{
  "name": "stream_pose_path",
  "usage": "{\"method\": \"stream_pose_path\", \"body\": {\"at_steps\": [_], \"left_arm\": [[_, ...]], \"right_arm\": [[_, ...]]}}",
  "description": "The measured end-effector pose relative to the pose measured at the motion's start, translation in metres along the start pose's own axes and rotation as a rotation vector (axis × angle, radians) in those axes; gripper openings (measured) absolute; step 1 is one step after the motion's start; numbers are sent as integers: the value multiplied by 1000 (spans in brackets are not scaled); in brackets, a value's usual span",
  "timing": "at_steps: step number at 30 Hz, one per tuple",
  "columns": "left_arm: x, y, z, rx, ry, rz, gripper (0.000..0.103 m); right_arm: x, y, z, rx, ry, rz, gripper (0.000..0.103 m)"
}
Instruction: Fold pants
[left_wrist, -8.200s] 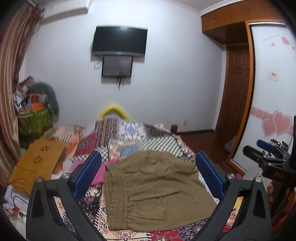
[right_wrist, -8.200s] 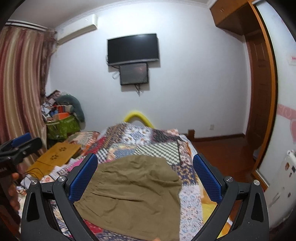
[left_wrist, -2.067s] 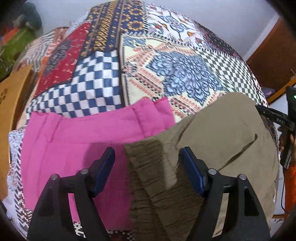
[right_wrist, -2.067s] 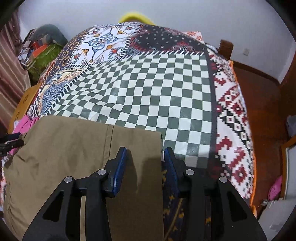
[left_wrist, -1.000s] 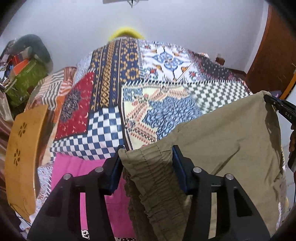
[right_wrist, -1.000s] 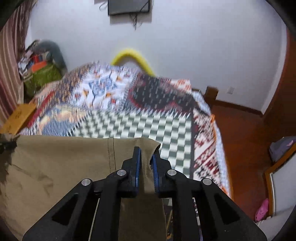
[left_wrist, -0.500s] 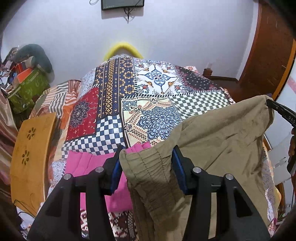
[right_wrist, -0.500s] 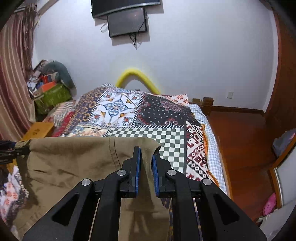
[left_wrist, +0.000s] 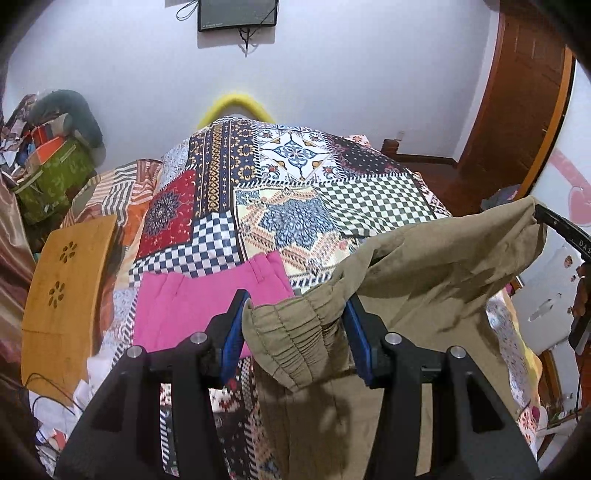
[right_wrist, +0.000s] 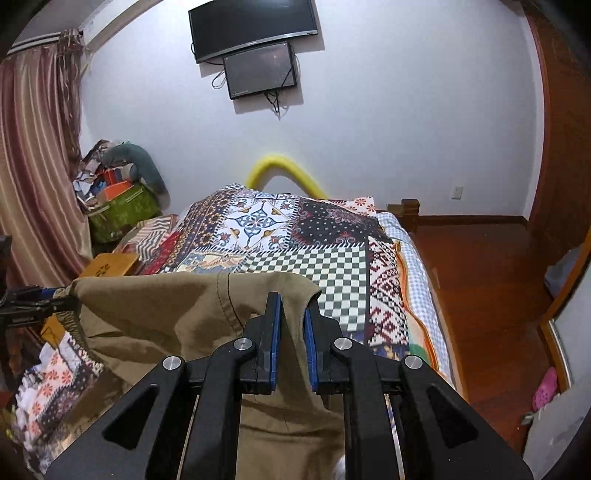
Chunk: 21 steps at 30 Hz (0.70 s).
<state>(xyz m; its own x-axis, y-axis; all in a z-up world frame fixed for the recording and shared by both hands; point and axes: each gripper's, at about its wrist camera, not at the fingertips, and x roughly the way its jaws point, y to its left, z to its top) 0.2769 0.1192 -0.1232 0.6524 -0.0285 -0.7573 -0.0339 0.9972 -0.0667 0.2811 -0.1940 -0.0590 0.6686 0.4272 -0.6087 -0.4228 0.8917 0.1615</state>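
Observation:
The olive-brown pants (left_wrist: 424, 266) hang in the air above the patchwork bed (left_wrist: 295, 177), stretched between both grippers. My left gripper (left_wrist: 295, 325) is shut on the gathered elastic waistband at the pants' left corner. My right gripper (right_wrist: 292, 321) is shut on the pants' (right_wrist: 177, 317) right corner, near a seam. The right gripper also shows at the right edge of the left wrist view (left_wrist: 554, 225). The left gripper shows at the left edge of the right wrist view (right_wrist: 40, 299). The cloth sags between them and drapes down to the bed.
Folded pink pants (left_wrist: 207, 295) lie on the bed just left of the left gripper. A wooden lap table (left_wrist: 62, 280) stands at the bed's left side. Clutter and a green bag (left_wrist: 51, 177) sit by the curtain. Wooden floor (right_wrist: 491, 280) lies right of the bed.
Both grippers closed on the pants' upper corners and have lifted them off the bed. In the last half second they rose further and the cloth stretched wider between them.

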Motion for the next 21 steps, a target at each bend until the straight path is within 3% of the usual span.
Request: {"method": "stream_pose_path", "body": {"at_steps": [21], "left_arm": [[-32,-16,-86,26,54,-71,50]], "right_arm": [[-61,11,-98,51,98,4,11]]}}
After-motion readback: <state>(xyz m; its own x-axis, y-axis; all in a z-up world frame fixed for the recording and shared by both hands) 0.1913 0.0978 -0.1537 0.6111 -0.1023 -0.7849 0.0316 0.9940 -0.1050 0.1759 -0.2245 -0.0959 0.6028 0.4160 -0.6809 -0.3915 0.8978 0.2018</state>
